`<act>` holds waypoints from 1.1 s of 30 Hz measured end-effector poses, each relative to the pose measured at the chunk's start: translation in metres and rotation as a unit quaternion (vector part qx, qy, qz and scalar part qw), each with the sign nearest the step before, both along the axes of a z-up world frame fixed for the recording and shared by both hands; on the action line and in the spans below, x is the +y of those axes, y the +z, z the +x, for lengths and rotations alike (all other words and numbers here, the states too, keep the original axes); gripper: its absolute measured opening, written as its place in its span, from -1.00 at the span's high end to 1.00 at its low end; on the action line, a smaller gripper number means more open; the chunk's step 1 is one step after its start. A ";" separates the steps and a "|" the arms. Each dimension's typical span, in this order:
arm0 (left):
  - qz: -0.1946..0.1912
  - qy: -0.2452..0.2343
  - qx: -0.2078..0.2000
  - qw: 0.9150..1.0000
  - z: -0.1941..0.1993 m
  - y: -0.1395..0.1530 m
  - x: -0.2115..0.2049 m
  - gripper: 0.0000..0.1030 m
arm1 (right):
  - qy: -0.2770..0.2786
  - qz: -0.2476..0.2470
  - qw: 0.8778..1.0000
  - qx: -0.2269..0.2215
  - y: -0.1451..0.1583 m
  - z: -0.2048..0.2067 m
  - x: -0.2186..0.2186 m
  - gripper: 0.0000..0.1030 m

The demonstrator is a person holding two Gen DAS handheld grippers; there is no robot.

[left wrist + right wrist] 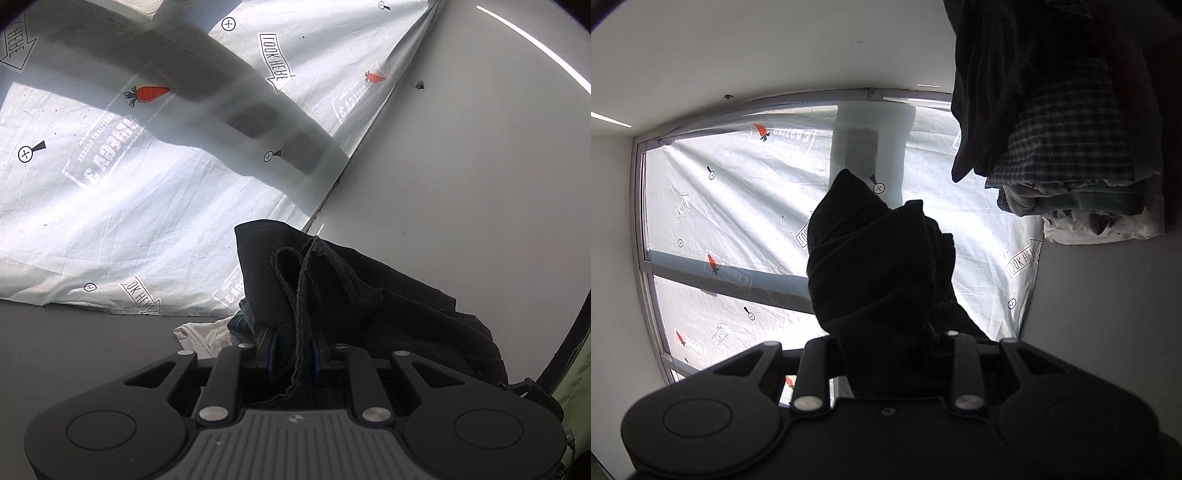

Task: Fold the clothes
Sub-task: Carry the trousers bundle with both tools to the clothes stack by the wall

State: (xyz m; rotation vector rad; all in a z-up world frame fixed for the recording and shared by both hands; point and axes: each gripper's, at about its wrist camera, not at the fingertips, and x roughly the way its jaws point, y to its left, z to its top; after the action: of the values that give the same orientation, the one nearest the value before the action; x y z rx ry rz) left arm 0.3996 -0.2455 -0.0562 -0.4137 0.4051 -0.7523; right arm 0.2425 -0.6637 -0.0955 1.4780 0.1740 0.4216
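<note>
Left tongs: jaws nearly together, pinched on a black garment. A frayed hem strip runs down between the blue pads. The rest of the cloth bunches up ahead and to the right of the fingers, lifted clear of the grey table.

Right tongs: jaws narrow, closed on a thick wad of black cloth. The wad stands up in front of the lens and hides the fingertips, so I can't see the pads themselves. Can't tell from the views if both tongs hold the same piece.

Behind, in both views: a white printed sheet with carrots and "LOOK HERE" arrows, backlit over a window. White wall beside it.

Clothes pile at the upper right of the right view: dark item, checked shirt, pale and white pieces bundled together. In the left view, a bit of white cloth lies on the table just past the fingers.
</note>
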 end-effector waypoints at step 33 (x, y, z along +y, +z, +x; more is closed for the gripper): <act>0.236 -0.064 0.039 0.969 0.243 -0.008 -0.350 0.24 | -0.263 0.148 0.942 0.148 -0.048 0.081 -0.134 0.20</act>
State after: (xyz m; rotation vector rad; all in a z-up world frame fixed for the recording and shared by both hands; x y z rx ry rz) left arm 0.6426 -0.5954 -0.0637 0.0329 0.6705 -0.7382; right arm 0.3233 -0.7977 -0.1436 1.8053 -0.0539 -0.2216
